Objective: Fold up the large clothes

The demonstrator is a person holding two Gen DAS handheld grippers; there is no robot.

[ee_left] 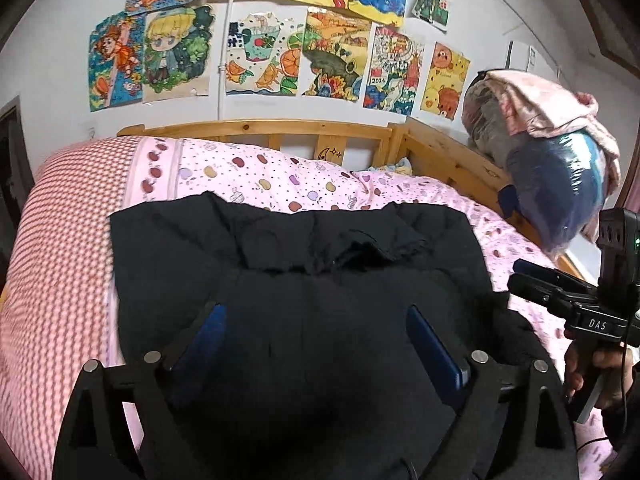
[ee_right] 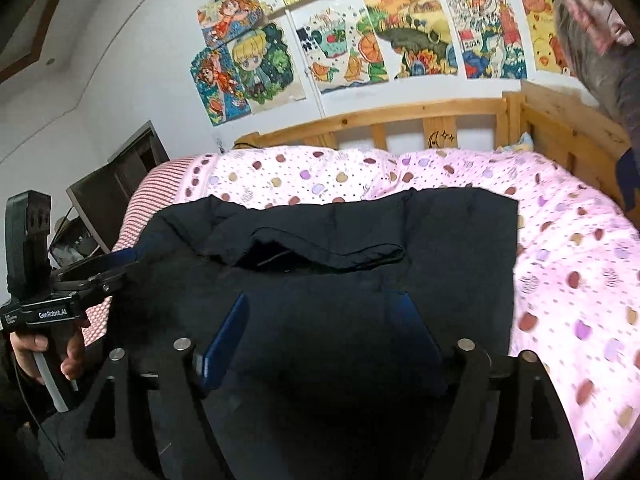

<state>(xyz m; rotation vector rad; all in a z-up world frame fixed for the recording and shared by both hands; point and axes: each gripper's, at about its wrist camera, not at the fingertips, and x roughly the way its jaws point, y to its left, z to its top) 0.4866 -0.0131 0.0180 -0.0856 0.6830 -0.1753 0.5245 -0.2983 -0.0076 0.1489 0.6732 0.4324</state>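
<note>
Blue-padded fingers (ee_left: pixel 434 354) of the left gripper (ee_left: pixel 316 344) stand wide apart at the near edge of the left wrist view, poised over a large black padded garment (ee_left: pixel 296 280) with nothing held between them. That garment lies spread flat on a bed covered by a pink quilt printed with small apples (ee_left: pixel 280 184), its collar end crumpled toward the far side.

Only the left wrist view shows the right gripper (ee_left: pixel 532 280) from the side at the right edge: its fingers look nearly closed, though whether they pinch cloth cannot be told. The right wrist view shows those same fingers from above, apart over the black garment (ee_right: pixel 360 280), gripping nothing visible.

Only the right wrist view shows a dark cabinet (ee_right: pixel 116 188) left of the bed.

A pale wooden slatted bed rail (ee_left: pixel 304 136) runs along the far side, below colourful paper drawings (ee_left: pixel 256 56) taped to the white wall.
</note>
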